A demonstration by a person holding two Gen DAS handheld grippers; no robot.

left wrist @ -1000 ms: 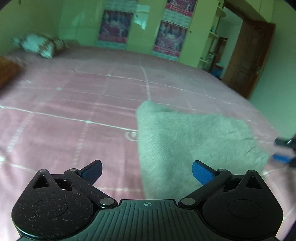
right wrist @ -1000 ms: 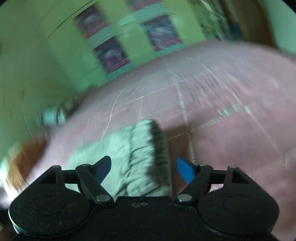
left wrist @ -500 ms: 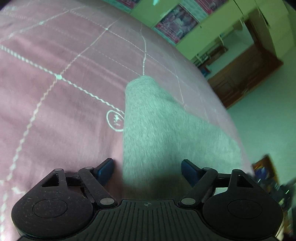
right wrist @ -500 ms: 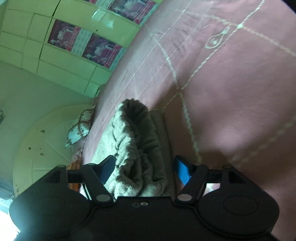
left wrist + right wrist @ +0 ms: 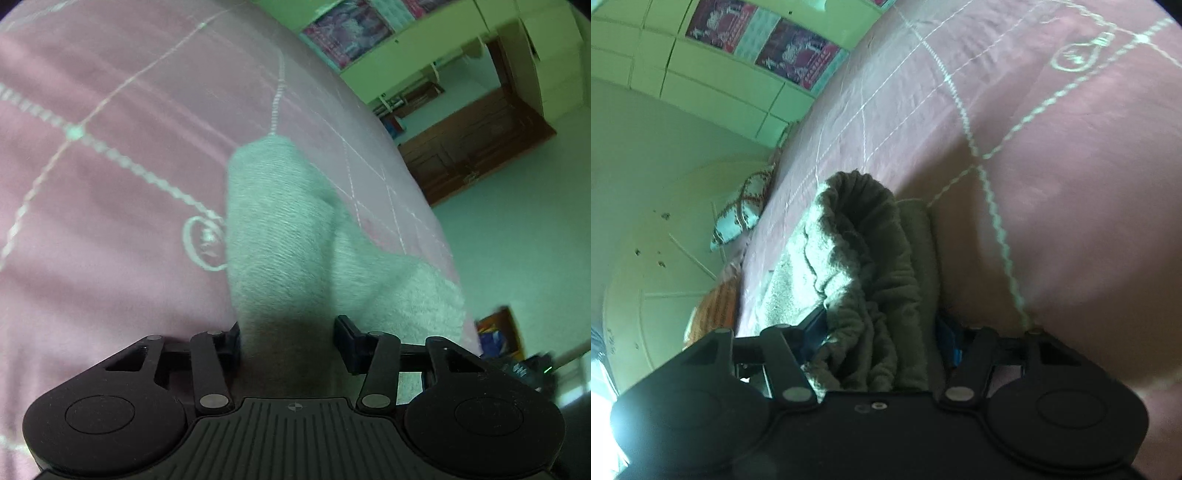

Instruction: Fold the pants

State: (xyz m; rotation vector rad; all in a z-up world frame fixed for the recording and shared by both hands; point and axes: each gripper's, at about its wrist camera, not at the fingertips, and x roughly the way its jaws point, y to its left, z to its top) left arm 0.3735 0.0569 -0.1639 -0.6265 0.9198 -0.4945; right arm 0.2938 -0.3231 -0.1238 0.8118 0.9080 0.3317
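The left gripper (image 5: 287, 341) is closing its jaws on a raised fold of the grey pants (image 5: 280, 229) lying on the pink bedspread (image 5: 92, 206); the right gripper (image 5: 882, 338) is closing around their bunched waistband (image 5: 860, 236).

No text, label, brand or number can be read in either view. The posters (image 5: 798, 55) on the green wall show red and dark printed blocks, but the print is too small and blurred to make out; the same holds for the poster (image 5: 347, 33) in the left wrist view. The bedspread (image 5: 92, 184) carries a stitched round emblem (image 5: 205, 238) with a small mark inside, and a like emblem (image 5: 1075, 55) shows in the right wrist view; neither reads as a letter or word.
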